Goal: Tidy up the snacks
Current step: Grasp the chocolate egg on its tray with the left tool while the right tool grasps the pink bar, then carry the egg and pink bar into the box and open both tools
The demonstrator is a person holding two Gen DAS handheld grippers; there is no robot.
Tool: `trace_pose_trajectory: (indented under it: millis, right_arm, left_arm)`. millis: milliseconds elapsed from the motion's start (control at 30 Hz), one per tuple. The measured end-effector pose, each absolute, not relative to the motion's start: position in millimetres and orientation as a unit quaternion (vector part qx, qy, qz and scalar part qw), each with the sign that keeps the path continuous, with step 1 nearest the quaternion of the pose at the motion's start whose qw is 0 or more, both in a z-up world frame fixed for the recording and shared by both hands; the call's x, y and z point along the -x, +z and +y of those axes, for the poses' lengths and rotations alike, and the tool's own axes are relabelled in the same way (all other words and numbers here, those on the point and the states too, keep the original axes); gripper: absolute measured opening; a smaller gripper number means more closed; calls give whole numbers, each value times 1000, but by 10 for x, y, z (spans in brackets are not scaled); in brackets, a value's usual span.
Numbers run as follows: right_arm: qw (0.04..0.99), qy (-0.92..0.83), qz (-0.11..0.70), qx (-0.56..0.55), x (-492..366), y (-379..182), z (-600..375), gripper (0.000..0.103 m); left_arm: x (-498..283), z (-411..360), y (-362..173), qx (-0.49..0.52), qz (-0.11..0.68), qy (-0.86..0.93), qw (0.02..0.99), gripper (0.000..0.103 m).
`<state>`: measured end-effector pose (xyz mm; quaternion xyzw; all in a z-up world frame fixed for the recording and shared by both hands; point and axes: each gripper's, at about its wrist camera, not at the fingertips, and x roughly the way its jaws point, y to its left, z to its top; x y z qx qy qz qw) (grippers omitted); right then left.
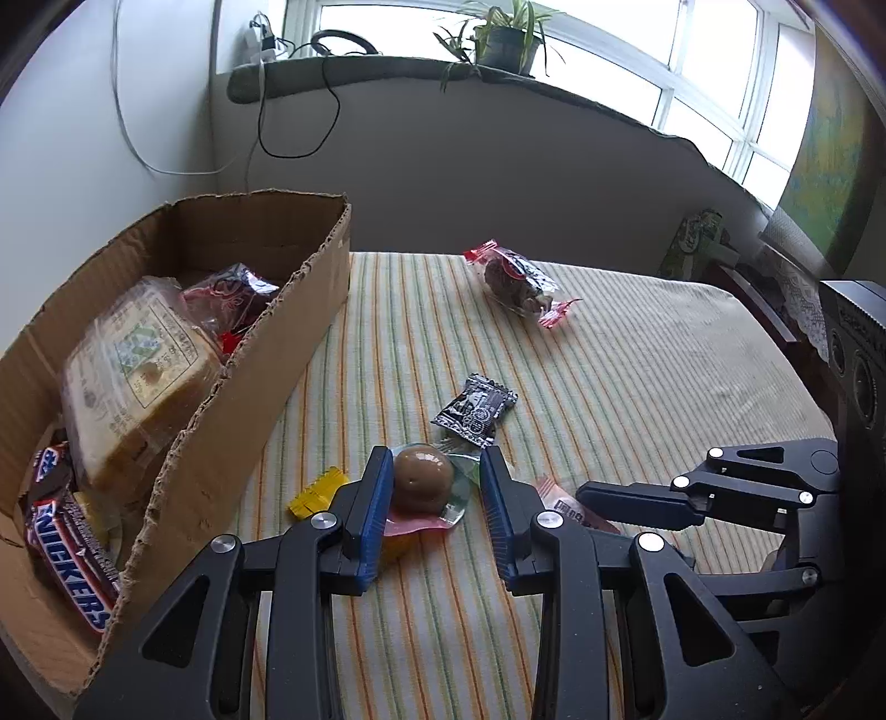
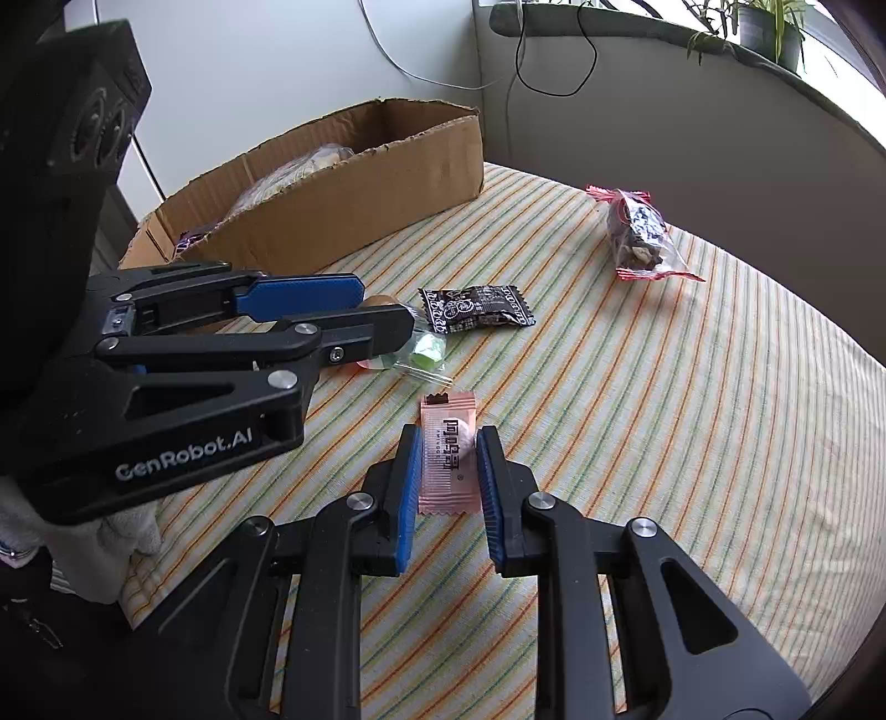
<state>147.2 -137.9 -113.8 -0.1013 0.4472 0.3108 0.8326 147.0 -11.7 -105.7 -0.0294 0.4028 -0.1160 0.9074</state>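
Note:
My left gripper (image 1: 434, 462) is open, its blue pads on either side of a brown round snack (image 1: 422, 477) in a clear wrapper on the striped cloth. My right gripper (image 2: 447, 440) is open around a pink wrapped candy (image 2: 447, 451) lying flat on the cloth; a corner of it shows in the left wrist view (image 1: 559, 501). A black sachet (image 1: 476, 410) (image 2: 476, 309) lies just beyond. A red-ended clear pack of dark snack (image 1: 518, 282) (image 2: 639, 235) lies farther off. A yellow candy (image 1: 317, 490) lies left of my left gripper.
A cardboard box (image 1: 266, 354) (image 2: 354, 205) stands at the left, holding a Snickers bar (image 1: 75, 570), a wrapped bread pack (image 1: 138, 376) and a red-and-black pack (image 1: 230, 293). A windowsill with a potted plant (image 1: 506, 41) and cables is behind. The bed's edge is at the right.

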Motion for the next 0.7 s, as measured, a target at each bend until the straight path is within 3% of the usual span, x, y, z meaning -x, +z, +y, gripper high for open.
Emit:
trace_pose_trajectory:
  millis: [167, 267, 700]
  right_arm:
    - [833, 309, 446, 106, -1454, -1132, -1386, 21]
    - [834, 308, 443, 114, -1437, -1130, -1368, 21]
    - [844, 296, 438, 89, -1339, -1064, -1595, 20]
  left_arm:
    - [-1530, -118, -1152, 27, 425, -118, 897, 30]
    - [-1519, -109, -1150, 28, 424, -121, 897, 24]
    - [-1391, -173, -1021, 28, 407, -133, 903, 23]
